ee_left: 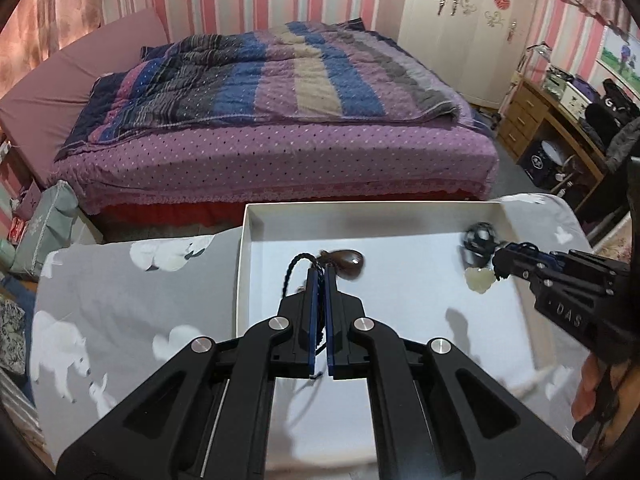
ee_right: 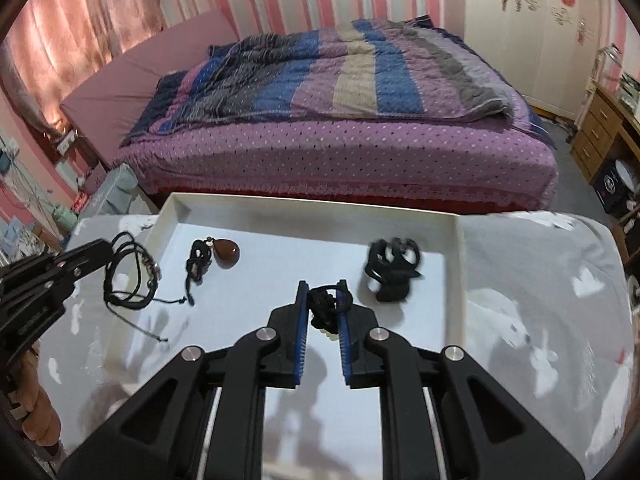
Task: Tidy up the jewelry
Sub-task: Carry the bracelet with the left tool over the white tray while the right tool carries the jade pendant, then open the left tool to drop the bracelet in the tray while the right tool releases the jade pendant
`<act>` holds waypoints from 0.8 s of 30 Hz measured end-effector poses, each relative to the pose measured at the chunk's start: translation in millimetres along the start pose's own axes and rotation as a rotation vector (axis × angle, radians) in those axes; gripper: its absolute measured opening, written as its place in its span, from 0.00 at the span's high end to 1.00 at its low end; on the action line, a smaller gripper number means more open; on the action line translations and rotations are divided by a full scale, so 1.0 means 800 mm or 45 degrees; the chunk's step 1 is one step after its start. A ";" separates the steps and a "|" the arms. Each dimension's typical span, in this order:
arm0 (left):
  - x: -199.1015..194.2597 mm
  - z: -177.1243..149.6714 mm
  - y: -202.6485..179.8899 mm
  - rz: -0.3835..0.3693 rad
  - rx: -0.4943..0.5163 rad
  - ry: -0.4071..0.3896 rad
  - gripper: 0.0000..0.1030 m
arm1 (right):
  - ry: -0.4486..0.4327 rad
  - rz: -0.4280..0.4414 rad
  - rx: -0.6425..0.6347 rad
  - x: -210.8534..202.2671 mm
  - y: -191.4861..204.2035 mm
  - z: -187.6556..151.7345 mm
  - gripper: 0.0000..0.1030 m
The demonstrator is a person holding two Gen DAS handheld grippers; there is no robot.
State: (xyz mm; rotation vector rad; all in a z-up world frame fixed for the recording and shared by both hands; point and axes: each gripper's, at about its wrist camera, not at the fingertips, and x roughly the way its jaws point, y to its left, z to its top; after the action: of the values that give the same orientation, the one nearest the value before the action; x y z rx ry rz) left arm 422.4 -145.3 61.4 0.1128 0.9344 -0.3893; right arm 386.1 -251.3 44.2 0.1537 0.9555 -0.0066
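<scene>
My black left gripper point(ee_left: 319, 276) is pinched tight on a braided black cord point(ee_left: 289, 276). My right gripper point(ee_right: 323, 292) clamps a knotted black cord with a pale pendant point(ee_right: 322, 306). Both hang over the shallow white cardboard tray point(ee_right: 460, 264), where a brown teardrop pendant point(ee_right: 226, 256) lies.

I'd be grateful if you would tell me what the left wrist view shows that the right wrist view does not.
Left wrist only: the framed picture above the desk, and the pale pendant dangling in full from the right claw.
Right wrist only: the full loops of the looped black cord hanging from the left claw.
Both: the white tray, the brown pendant, the black bundle and the bed.
</scene>
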 end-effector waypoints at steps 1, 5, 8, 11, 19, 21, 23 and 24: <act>0.013 0.002 0.004 -0.001 -0.012 0.014 0.99 | 0.013 0.005 0.003 0.010 0.001 0.002 0.87; 0.041 0.001 0.011 0.013 -0.007 0.024 0.99 | 0.012 -0.015 -0.011 0.041 0.009 0.005 0.87; 0.053 -0.001 0.008 0.045 0.027 0.010 0.99 | -0.011 -0.094 -0.068 0.049 0.014 0.006 0.87; 0.059 -0.002 0.006 0.044 0.041 0.008 0.99 | -0.018 -0.104 -0.063 0.052 0.008 0.007 0.87; 0.069 -0.008 0.010 0.049 0.024 0.024 0.99 | 0.040 -0.092 -0.011 0.083 -0.006 -0.003 0.87; 0.073 -0.009 0.011 0.043 0.011 0.032 0.99 | 0.033 -0.104 -0.010 0.085 -0.004 -0.004 0.87; 0.075 -0.010 0.009 0.039 0.004 0.036 0.99 | 0.032 -0.113 -0.013 0.085 -0.002 -0.004 0.87; 0.076 -0.011 0.009 0.037 0.001 0.038 0.99 | 0.032 -0.123 -0.017 0.085 0.000 -0.005 0.86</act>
State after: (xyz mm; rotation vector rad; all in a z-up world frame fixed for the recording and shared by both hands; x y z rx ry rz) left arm 451.1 -153.3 7.1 0.1335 0.9613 -0.3620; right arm 422.0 -246.4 -13.2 0.0949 0.9869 -0.0876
